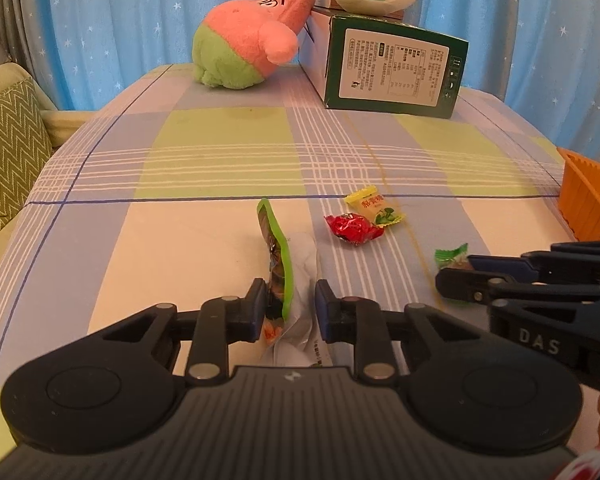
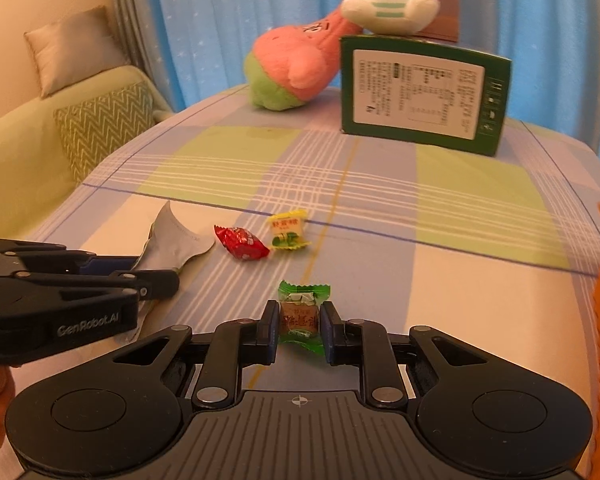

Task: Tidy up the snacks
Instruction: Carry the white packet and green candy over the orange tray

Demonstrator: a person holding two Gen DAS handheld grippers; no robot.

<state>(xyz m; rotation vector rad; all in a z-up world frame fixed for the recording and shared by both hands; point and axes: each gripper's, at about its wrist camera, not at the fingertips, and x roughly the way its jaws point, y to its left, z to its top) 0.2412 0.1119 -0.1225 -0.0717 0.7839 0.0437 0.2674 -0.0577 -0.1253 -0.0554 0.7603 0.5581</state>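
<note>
I'm seeing the green box standing far across the plaid table, plush toys leaning against it, an orange basket cut off rightward. Nearer than the box, my left gripper is clenching a green-edged snack packet, partly hidden, and my right gripper is pinching the green candy; red candy and yellow candy are lying between, unobstructed.

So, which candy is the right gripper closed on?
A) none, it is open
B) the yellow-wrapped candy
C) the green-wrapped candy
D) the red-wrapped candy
C: in the right wrist view the right gripper has its pads pressed on both sides of the green-wrapped candy, while the red-wrapped candy and the yellow-wrapped candy lie free on the tablecloth farther away.
</note>
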